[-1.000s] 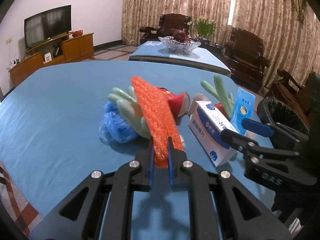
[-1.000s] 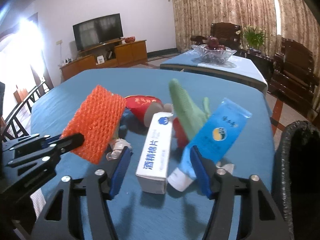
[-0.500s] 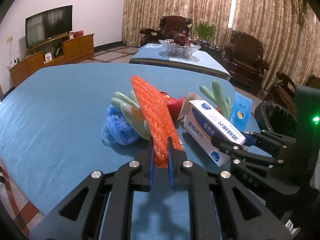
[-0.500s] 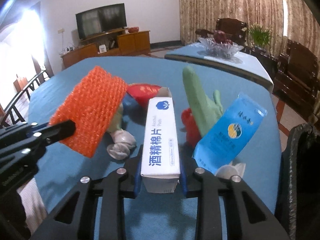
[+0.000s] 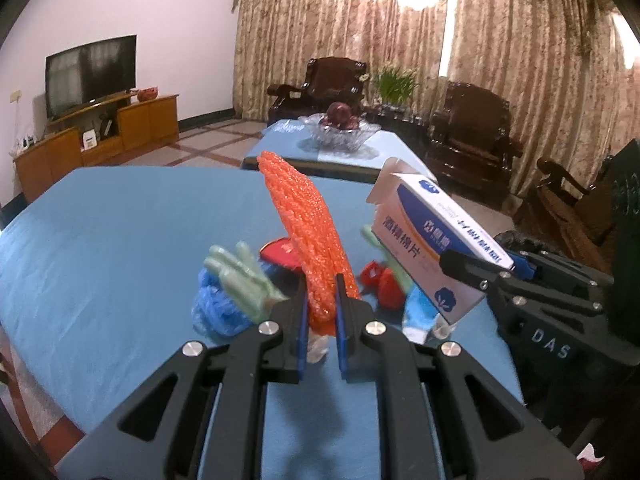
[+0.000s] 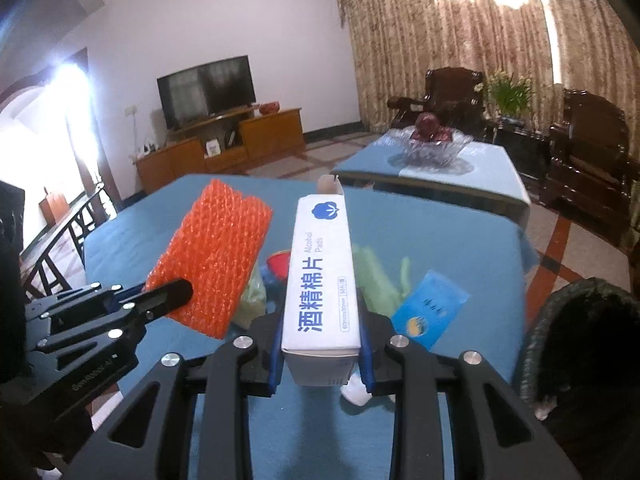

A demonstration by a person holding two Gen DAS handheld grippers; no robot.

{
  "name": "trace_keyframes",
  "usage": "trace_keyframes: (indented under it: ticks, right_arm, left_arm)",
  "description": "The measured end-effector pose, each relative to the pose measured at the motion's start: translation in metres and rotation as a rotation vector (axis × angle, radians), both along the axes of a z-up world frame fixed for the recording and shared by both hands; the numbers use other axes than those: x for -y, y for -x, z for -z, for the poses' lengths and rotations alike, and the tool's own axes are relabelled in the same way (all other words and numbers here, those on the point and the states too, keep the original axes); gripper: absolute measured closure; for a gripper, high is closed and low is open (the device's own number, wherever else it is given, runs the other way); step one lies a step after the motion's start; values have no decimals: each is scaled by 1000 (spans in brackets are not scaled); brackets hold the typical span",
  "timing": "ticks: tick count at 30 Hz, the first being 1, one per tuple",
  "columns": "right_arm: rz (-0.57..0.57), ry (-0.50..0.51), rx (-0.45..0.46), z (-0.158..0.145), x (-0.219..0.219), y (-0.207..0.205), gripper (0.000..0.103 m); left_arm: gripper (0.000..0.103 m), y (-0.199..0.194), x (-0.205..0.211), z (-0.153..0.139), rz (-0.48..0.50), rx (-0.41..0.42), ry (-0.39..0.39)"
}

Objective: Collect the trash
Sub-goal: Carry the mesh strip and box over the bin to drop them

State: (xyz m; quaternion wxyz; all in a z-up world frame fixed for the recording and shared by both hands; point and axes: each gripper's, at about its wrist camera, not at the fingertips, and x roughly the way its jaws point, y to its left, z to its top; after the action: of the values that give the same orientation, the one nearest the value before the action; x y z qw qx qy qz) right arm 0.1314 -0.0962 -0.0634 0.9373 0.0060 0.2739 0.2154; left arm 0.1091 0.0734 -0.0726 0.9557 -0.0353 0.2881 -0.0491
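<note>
Above the blue table, the white box of alcohol pads is clamped lengthwise in the right gripper, pointing forward. The orange foam net is pinched at its lower end by the left gripper and stands upright above it.

Left tongs clamped tight on a thin orange foam sheet, pointing forward and somewhat down above the desk. Right tongs just beside them, pads pressed on both sides of a white box, likewise tilted downward, box raised clear.
</note>
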Motion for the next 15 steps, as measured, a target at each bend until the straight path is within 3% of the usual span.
trace_keyframes:
  ticks: [15]
  right_arm:
    - [206,1,63,-38,101,14,74]
  left_arm:
    - [93,-15,89,-25,174,59,15]
